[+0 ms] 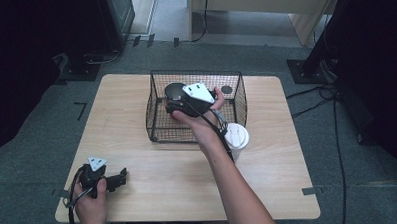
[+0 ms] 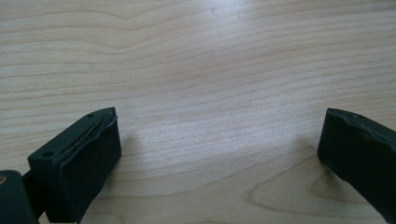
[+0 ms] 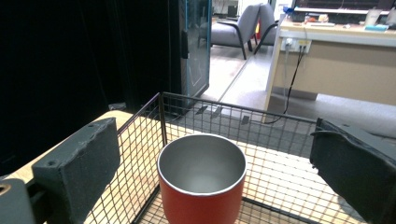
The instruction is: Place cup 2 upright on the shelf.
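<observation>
1. Your right gripper (image 1: 178, 100) hangs over the wire basket (image 1: 238, 98), which stands on the table (image 1: 269, 184) toward its far edge, about midway between the left and right edges.
2. Its jaws stand wide apart with nothing pressed between them; in the right gripper view the pads flank the red cup (image 3: 201, 179) without touching it.
3. The red cup stands upright inside the basket, near its left wall and the far left corner, mouth up, with a bare metal inside.
4. A white round lid (image 1: 236, 136) lies flat on the table just outside the basket's near right corner, partly under your right forearm.
5. Your left gripper (image 1: 120, 178) rests near the table's near left corner, well apart from the basket.
6. Its jaws are also spread wide, with only bare wood grain between them in the left gripper view.
</observation>
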`<state>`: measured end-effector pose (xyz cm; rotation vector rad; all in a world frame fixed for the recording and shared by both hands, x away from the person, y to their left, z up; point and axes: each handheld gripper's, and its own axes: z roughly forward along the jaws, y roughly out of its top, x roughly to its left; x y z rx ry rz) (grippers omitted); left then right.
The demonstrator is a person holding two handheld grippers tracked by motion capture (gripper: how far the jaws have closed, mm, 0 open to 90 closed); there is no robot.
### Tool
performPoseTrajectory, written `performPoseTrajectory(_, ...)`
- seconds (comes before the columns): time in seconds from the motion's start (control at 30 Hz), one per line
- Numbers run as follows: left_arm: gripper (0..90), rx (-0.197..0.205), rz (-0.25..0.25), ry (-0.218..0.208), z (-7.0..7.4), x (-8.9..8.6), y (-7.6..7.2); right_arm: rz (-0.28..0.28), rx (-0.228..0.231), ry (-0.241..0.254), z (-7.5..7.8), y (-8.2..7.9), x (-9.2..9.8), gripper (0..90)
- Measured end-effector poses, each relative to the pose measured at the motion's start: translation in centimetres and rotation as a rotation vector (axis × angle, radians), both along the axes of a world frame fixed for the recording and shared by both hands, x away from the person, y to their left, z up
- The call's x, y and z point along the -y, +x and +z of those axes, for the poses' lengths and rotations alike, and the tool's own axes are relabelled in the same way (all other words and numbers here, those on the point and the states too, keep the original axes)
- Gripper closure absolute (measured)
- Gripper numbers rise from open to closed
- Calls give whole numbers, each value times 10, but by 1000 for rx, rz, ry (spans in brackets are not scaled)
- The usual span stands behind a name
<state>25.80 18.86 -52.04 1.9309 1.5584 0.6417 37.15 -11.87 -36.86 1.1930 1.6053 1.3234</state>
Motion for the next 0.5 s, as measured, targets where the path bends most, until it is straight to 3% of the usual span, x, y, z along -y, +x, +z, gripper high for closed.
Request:
performPoseTrajectory(0.27, 0, 0, 0, 0, 0, 0, 0, -12, 15, -8, 6, -17, 17, 18)
performPoseTrajectory(0.5, 0, -1, 0, 0, 0, 0, 0, -1, 3, 23, 15, -30, 32, 0)
